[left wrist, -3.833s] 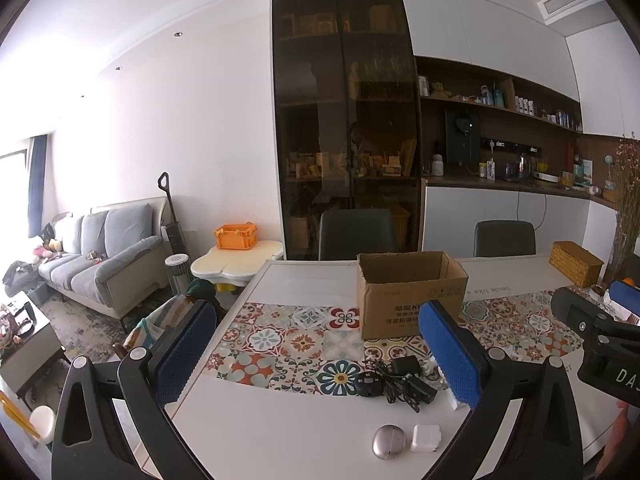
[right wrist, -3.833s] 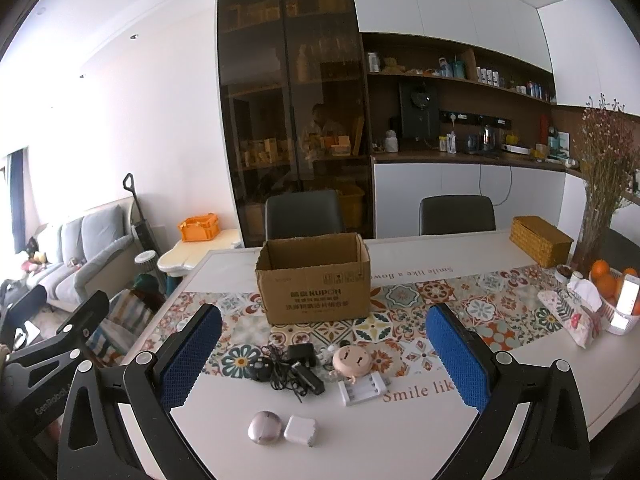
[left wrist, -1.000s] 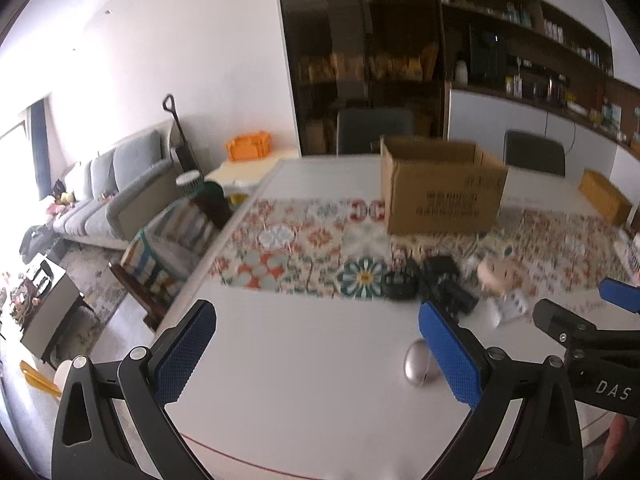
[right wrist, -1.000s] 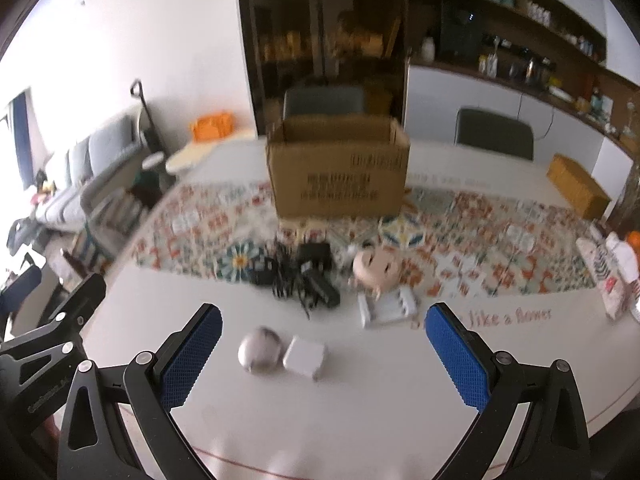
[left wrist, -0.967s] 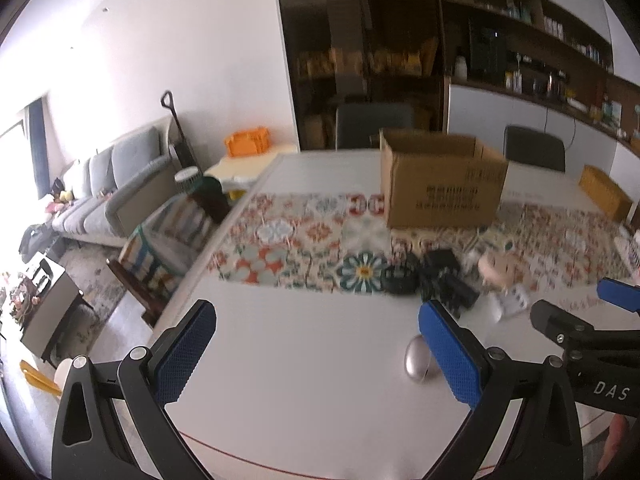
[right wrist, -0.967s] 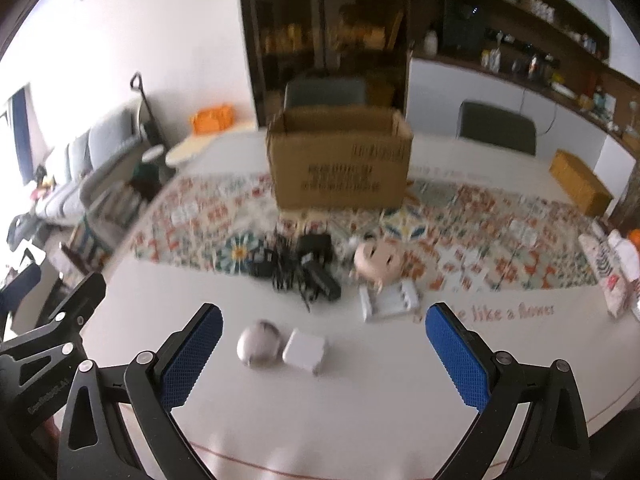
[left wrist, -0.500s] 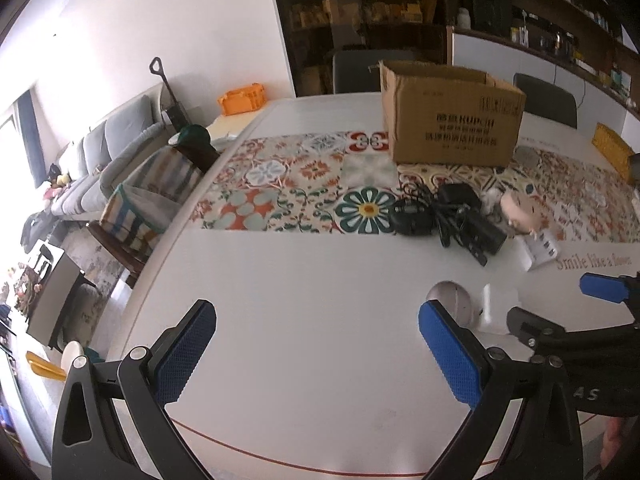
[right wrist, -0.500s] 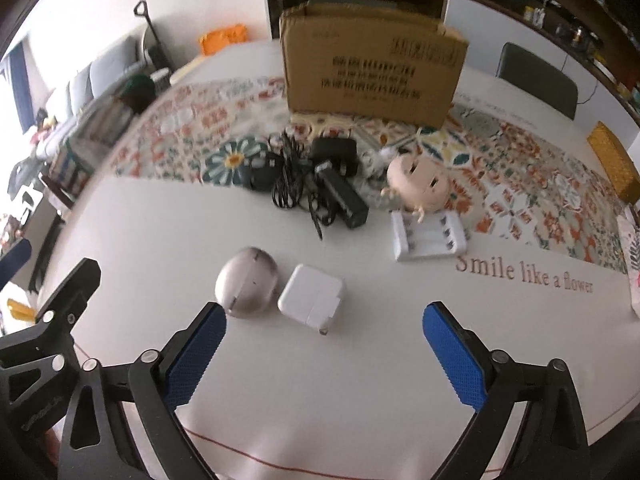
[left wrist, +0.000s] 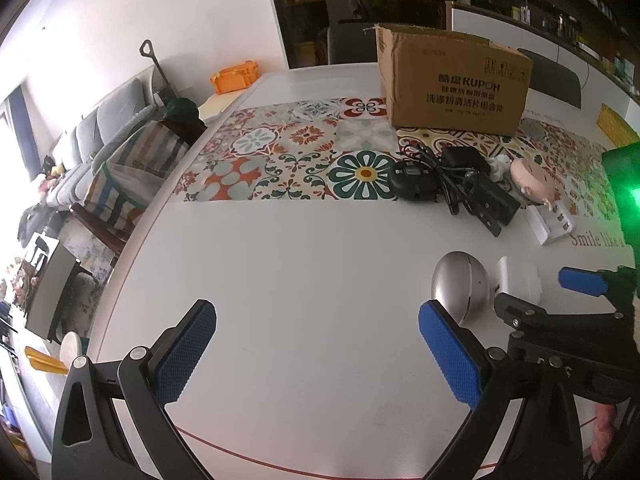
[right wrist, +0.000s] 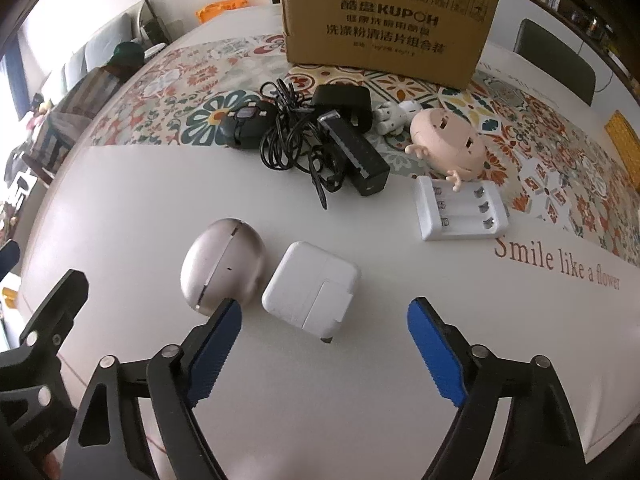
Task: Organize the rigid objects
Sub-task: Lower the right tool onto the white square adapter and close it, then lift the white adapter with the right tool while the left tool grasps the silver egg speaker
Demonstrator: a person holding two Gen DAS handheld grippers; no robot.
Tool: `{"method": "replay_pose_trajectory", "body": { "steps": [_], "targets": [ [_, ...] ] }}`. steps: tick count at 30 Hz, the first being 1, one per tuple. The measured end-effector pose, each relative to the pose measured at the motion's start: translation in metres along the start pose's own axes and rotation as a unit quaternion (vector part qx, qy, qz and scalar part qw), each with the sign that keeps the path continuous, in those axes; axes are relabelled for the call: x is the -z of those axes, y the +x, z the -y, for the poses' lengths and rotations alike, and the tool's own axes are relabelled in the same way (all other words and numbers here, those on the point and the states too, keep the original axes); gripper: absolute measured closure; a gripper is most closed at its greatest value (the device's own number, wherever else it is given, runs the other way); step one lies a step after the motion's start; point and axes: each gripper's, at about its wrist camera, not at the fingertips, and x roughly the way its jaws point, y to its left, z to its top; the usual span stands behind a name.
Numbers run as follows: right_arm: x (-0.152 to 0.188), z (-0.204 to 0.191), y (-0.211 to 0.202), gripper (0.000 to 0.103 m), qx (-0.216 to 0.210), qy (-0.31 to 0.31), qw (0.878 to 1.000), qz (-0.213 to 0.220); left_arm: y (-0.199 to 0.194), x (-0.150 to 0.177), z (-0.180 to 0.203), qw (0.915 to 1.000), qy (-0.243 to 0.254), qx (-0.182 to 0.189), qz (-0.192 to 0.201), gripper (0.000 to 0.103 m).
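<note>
On the white table (right wrist: 400, 380) a brown cardboard box (right wrist: 384, 20) stands at the back, nearer lie a silver egg-shaped case (right wrist: 222, 266) and square white charger (right wrist: 312, 290), over which the right gripper (right wrist: 324, 346) is closing, still untouching, while the left gripper (left wrist: 316, 354) gapes wide, empty.

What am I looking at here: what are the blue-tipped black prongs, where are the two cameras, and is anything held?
A person holds a two-fingered tool in each hand, each with a fisheye camera looking along its fingers. The left hand-held gripper is open over bare white table. The right hand-held gripper is closing around a white square power adapter without touching it yet. Beside that lies a silver egg-shaped case; farther off are tangled black chargers and a brown cardboard box. Nothing is held.
</note>
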Motion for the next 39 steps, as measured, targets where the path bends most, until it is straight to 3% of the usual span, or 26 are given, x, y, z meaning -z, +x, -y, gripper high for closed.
{"method": "replay_pose_trajectory", "body": {
  "steps": [11,18,39],
  "targets": [
    [-0.002,-0.003,0.014,0.033,0.006,-0.013,1.0,0.003,0.008,0.003,0.006,0.9999,0.008,0.005,-0.007,0.0],
    [-0.002,-0.01,0.02,0.047,0.0,-0.027,1.0,0.002,0.011,0.004,0.007,0.9999,0.012,0.002,-0.008,0.0],
    [0.013,0.0,0.017,0.051,-0.006,-0.009,0.997,0.073,0.025,0.013,0.03,0.9981,0.058,0.021,-0.003,0.0]
  ]
}}
